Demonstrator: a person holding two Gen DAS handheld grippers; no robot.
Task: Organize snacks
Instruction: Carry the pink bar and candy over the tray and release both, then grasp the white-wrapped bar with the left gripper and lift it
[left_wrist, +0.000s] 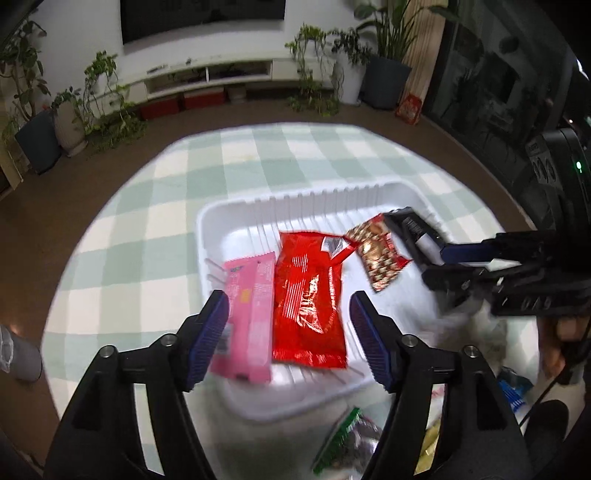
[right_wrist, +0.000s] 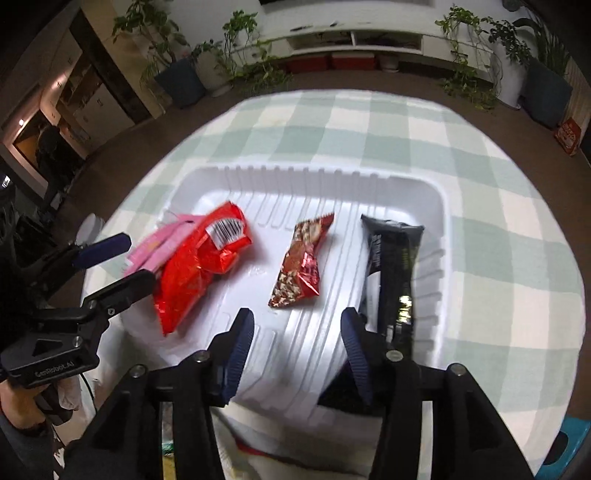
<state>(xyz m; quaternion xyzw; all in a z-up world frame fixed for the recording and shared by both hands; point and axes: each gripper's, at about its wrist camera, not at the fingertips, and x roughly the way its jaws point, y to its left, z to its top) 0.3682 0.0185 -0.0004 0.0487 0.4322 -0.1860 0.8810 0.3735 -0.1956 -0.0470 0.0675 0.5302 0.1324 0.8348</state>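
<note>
Left wrist view: the left gripper (left_wrist: 290, 334) is seen spread wide and empty at lower centre. A white tray (left_wrist: 214, 225) at mid-frame is blurred; a pink packet (left_wrist: 249, 317), a red bag (left_wrist: 308, 302) and a small red packet (left_wrist: 378, 254) lie in it. The right gripper (left_wrist: 413, 240) enters from the right; its black packet (left_wrist: 417, 230) is mostly hidden.

Right wrist view: the right gripper (right_wrist: 297, 360) is spread, with nothing between its fingers; the black packet (right_wrist: 393, 266) lies beside its right finger, lower end hidden. The left gripper (right_wrist: 127, 258) is seen spread at left.
</note>
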